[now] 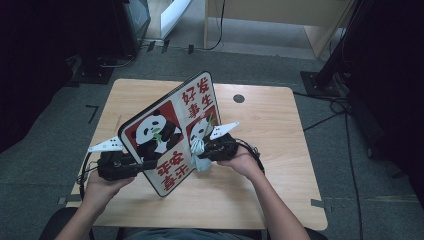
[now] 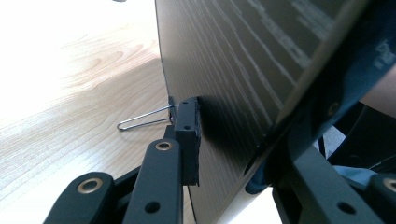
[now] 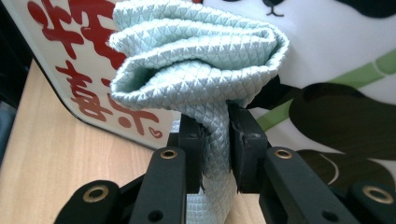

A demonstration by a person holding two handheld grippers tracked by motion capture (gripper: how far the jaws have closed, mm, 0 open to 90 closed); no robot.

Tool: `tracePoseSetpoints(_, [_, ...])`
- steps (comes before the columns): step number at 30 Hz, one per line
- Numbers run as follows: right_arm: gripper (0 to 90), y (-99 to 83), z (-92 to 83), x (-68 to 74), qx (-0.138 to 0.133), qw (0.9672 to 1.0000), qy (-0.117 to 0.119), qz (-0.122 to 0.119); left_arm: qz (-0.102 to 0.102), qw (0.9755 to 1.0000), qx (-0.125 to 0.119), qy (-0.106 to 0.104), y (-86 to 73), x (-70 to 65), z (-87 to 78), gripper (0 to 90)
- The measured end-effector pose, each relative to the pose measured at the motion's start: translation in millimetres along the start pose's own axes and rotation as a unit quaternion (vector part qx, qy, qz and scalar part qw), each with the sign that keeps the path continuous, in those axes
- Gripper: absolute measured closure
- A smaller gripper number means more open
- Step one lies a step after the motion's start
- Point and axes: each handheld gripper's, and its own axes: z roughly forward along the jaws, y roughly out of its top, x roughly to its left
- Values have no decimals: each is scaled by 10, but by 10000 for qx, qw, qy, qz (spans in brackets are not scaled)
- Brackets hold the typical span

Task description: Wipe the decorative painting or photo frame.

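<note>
Seen from the high view: panda board standing tilted on its lower edge over the middle of the tabletop, being steadied by the left hand-held gripper clamping its near left edge, while the right hand-held gripper is pressing a pale green cloth against the printed face, just right of the board's centre. From the left gripper view: jaws closing on the board's thin edge, dark wood-grain back facing the camera, a wire stand sticking out from the back near the tabletop. From the right gripper view: jaws clenched tight on a bunched fold of the quilted cloth, wad touching the glossy front of the board. Judging by looks: board stiff, light, smooth and likely slippery, so best gripped at the rim; cloth soft and limp, best pinched at a gathered fold.
</note>
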Motion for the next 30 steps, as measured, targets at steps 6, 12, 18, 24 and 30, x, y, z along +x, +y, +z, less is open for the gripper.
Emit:
tracePoseSetpoints(6, [770,144,-47,56,260,9995,-117,128,7,10000,-5,-13,0,4,1,706])
tracePoseSetpoints(12, [772,423,-227,162,-180,9996,-156,172,6,10000,1,-18,1,8,1,705])
tracePoseSetpoints(18, [771,714,-394,339,-550,9983,-140,-93,-5,10000,-13,0,-4,-4,2,706])
tracePoseSetpoints(24, [768,981,-530,509,-935,9949,-110,-366,25,10000,-13,6,-6,-3,4,707])
tracePoseSetpoints(30, [767,1181,-585,624,-1240,9908,-93,-535,12,10000,-13,34,-5,-12,5,709])
